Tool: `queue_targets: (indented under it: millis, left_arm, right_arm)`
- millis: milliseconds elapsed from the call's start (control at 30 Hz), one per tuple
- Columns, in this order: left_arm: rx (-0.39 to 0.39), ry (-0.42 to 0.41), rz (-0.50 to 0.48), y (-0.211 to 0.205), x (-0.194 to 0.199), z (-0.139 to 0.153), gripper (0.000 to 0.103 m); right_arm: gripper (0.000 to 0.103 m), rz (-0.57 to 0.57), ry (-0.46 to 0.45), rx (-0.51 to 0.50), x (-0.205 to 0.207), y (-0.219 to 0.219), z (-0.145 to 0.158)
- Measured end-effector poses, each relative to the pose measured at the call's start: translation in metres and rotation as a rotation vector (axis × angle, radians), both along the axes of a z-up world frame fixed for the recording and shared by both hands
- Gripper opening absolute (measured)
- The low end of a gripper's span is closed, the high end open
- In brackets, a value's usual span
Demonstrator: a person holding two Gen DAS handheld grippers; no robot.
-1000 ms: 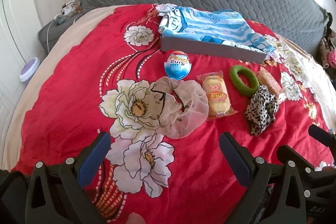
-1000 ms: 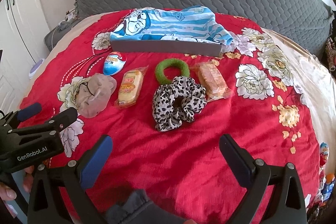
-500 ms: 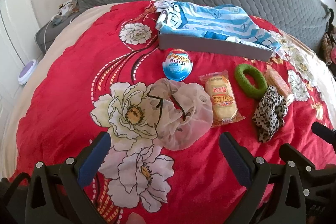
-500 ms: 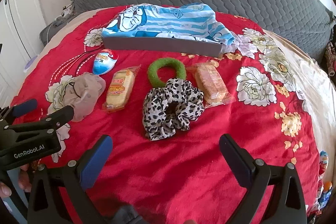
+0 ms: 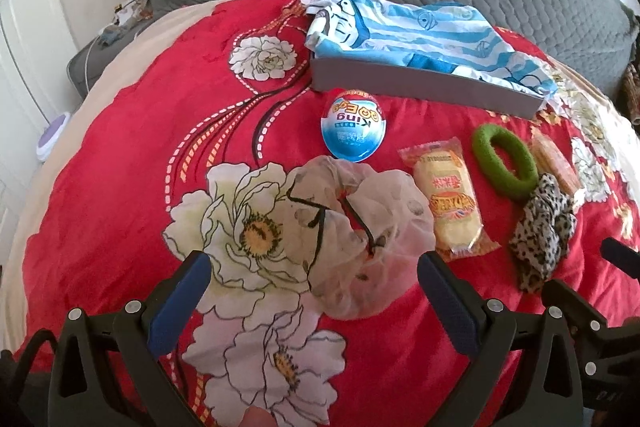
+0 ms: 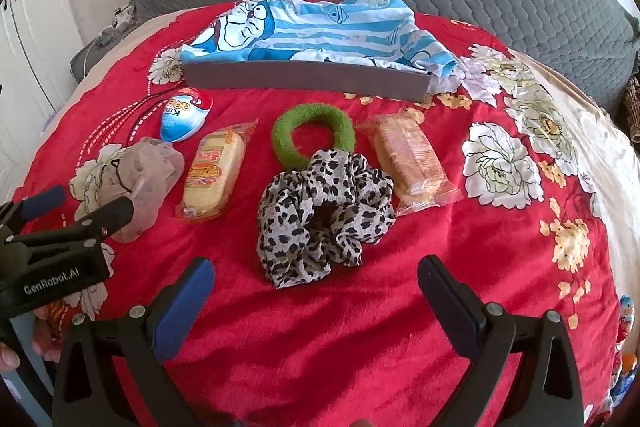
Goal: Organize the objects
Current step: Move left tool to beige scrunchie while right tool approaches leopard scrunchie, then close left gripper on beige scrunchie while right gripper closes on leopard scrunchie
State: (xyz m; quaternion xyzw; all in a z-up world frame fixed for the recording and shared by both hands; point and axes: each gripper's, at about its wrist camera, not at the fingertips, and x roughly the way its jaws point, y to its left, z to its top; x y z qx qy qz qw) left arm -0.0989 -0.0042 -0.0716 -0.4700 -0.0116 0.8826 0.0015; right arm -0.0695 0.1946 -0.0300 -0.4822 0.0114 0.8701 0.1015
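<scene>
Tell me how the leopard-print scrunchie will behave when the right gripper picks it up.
The leopard-print scrunchie looks like soft gathered fabric, so it will probably squash and droop rather than hold shape. It seems light. Its edge overlaps the green ring, which may get nudged. The right gripper is open, empty.

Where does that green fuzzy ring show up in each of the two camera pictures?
Left wrist view: green ring, right of centre, beside the leopard scrunchie.
Right wrist view: green ring, centre, touching the scrunchie's far edge.
Shared landmark: the grey box behind it.
</scene>
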Motion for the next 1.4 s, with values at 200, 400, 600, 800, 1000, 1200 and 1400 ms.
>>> queue_targets:
  millis: [200, 400, 600, 800, 1000, 1200, 1400]
  left_arm:
    - [-0.008, -0.013, -0.002, 0.003, -0.01, -0.009, 0.103]
    - [-0.009, -0.03, -0.008, 0.005, -0.016, -0.016, 0.103]
    - [0.022, -0.039, 0.007, 0.002, -0.02, -0.02, 0.103]
    - [0.06, -0.067, 0.051, -0.005, -0.023, -0.025, 0.102]
    - [0.064, -0.066, 0.048, -0.004, -0.023, -0.027, 0.102]
    - [0.078, -0.082, 0.029, -0.003, -0.026, -0.031, 0.094]
    - [0.095, -0.111, -0.013, 0.001, -0.027, -0.035, 0.068]
  right_arm:
    - [0.102, -0.003, -0.009, -0.008, -0.008, 0.003, -0.008]
    - [0.102, -0.014, -0.01, -0.018, -0.018, 0.006, -0.015]
    - [0.102, -0.025, -0.017, -0.04, -0.023, 0.011, -0.021]
    - [0.102, -0.022, -0.014, -0.054, -0.025, 0.012, -0.023]
    - [0.099, -0.04, -0.014, -0.07, -0.028, 0.016, -0.025]
    - [0.087, -0.051, -0.032, -0.077, -0.029, 0.017, -0.028]
    - [0.065, -0.046, -0.054, -0.061, -0.029, 0.016, -0.033]
